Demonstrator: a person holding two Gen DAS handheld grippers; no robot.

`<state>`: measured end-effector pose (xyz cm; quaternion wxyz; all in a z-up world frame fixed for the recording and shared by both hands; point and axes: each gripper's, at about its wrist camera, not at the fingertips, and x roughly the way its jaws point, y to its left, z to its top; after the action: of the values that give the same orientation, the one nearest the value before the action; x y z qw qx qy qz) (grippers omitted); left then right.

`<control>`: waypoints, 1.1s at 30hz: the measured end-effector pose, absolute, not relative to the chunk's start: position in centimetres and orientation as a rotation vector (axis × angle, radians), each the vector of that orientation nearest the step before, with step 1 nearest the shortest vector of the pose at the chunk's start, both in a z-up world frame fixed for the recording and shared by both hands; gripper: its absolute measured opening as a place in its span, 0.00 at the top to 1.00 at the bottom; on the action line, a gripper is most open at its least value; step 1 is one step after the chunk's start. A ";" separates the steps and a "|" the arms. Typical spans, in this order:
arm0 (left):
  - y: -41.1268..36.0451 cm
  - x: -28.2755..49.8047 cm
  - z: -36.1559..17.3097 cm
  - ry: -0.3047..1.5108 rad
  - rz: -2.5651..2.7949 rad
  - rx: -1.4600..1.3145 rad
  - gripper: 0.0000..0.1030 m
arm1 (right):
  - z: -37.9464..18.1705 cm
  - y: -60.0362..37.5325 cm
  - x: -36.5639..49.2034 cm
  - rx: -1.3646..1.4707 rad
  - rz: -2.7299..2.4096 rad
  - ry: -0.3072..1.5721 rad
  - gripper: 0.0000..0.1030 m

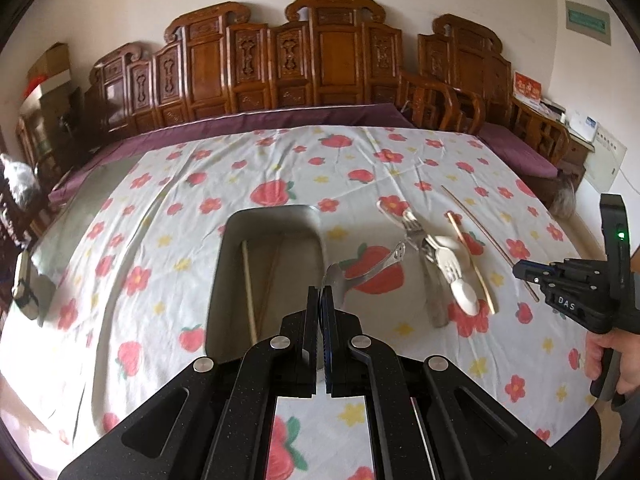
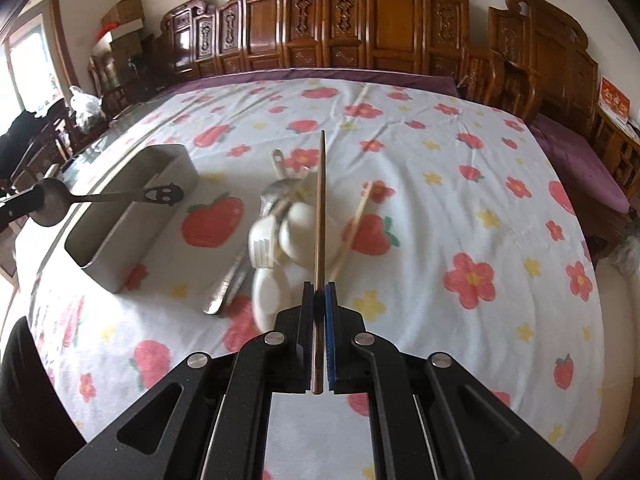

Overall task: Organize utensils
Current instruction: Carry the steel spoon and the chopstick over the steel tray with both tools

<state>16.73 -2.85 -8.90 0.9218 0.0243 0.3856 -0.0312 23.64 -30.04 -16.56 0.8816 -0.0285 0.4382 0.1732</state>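
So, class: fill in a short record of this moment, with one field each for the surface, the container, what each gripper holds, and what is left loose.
surface: strawberry-print cloth
container: grey bin, with thin sticks inside
left gripper: shut on metal spoon by its bowl
right gripper: shut on dark chopstick
loose pile: white spoons, metal fork, pale chopstick, all outside the bin

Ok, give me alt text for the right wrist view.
The right gripper is shut on a chopstick above a strawberry-print cloth. Below lies a pile of utensils. At left, the left gripper holds a metal spoon over a grey box.
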 end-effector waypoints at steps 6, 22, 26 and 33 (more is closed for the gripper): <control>-0.1 16.6 -8.7 0.766 0.005 0.037 0.99 | -15.7 -28.4 23.0 -0.067 0.406 0.900 0.94; 4.6 19.4 -10.6 0.754 0.137 0.016 0.99 | -14.7 -23.1 21.1 -0.071 0.534 0.895 0.94; 4.9 20.4 -11.4 0.747 0.128 0.009 0.99 | -14.9 -21.4 21.4 -0.072 0.545 0.907 0.94; 4.6 21.8 -12.7 0.740 0.101 0.029 0.99 | -14.9 -18.3 22.9 -0.071 0.567 0.920 0.94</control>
<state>21.75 4.61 -12.67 0.9310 0.0140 0.3615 0.0492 22.87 -18.32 -14.86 0.8569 -0.0339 0.4381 0.2696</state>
